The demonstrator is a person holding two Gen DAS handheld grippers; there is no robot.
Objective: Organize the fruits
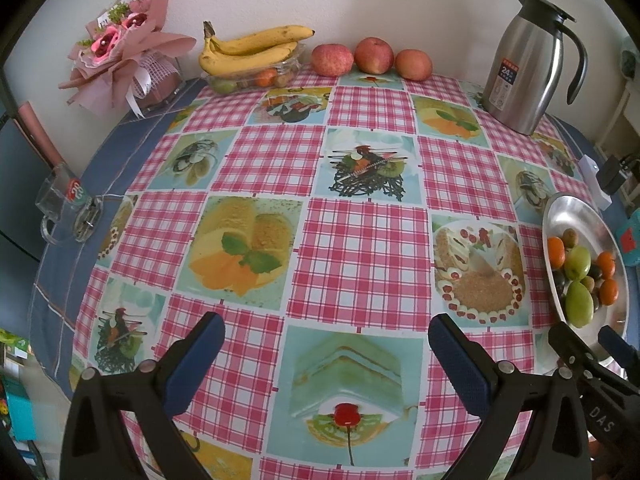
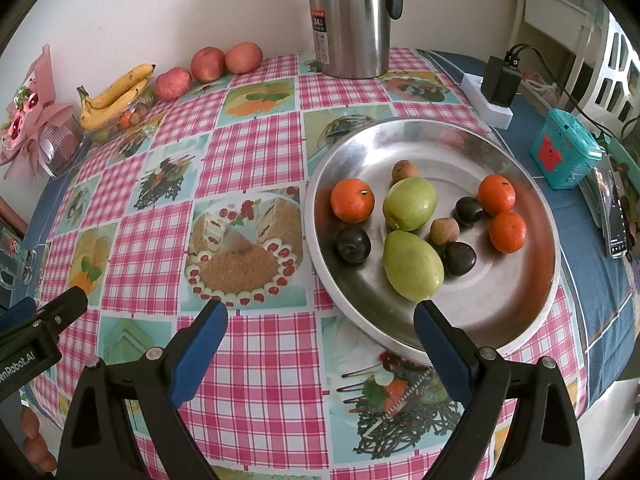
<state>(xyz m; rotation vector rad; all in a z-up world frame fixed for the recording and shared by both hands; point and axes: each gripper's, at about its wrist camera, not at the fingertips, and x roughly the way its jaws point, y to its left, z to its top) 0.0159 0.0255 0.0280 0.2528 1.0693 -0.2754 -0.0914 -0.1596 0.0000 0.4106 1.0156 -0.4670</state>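
Note:
A metal plate [image 2: 460,144] sits on the checked tablecloth and holds three tangerines [image 2: 352,200], two green fruits [image 2: 412,266], dark plums [image 2: 353,243] and small brown fruits [image 2: 444,231]. It also shows at the right edge of the left wrist view [image 1: 568,216]. My right gripper [image 2: 320,316] is open and empty, just in front of the plate's near rim. My left gripper [image 1: 326,332] is open and empty over the middle of the table. Bananas [image 1: 248,50] lie on a clear tray of small fruits [image 1: 260,78] by the far wall, with three apples [image 1: 372,56] beside them.
A steel thermos jug [image 1: 528,64] stands at the back right. A pink bouquet [image 1: 120,48] is at the back left, a glass mug [image 1: 56,208] at the left edge. A power strip with charger [image 2: 496,88], a teal box [image 2: 564,152] and a phone [image 2: 612,216] lie right of the plate.

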